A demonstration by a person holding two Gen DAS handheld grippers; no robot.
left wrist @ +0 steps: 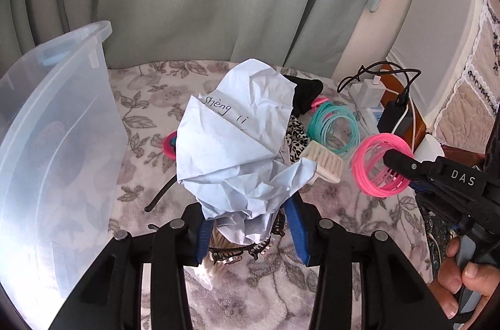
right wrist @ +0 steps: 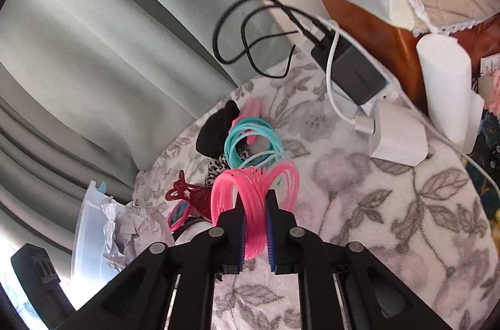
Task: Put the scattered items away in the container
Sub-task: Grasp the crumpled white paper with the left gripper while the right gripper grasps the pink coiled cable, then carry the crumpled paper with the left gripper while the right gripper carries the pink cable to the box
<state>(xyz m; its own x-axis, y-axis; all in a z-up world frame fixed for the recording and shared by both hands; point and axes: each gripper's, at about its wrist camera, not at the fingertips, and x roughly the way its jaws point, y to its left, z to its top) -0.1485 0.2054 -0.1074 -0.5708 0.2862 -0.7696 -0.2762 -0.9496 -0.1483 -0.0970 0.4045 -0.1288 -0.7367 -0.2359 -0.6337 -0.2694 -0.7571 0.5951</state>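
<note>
Both tongs were loaded and neither load had reached the container. The left tongs point(left wrist: 247, 231) were closed partway on a large crumpled paper point(left wrist: 240, 142), which stood clear of the floral blanket point(left wrist: 359, 205) and just right of the clear plastic container point(left wrist: 56, 142). The right tongs point(right wrist: 254, 224) were pinched nearly shut on a bundle of pink bands point(right wrist: 253, 192), also held off the blanket and well to the right of the container.

The container's visible wall and floor appeared largely bare, though part of its interior lay out of view, so little could be counted as done.

Items left on the blanket:
- teal bands point(left wrist: 332, 127)
- black cloth item point(left wrist: 307, 94)
- leopard-print hair tie point(left wrist: 295, 139)
- small white brush point(left wrist: 325, 164)
- dark red hair claw point(right wrist: 187, 194)
- black toothed clip point(left wrist: 247, 252) under the left tongs

The chargers and cables point(right wrist: 359, 71) at the far edge looked like fixtures, not clutter. In my judgement the task was at an early stage.
</note>
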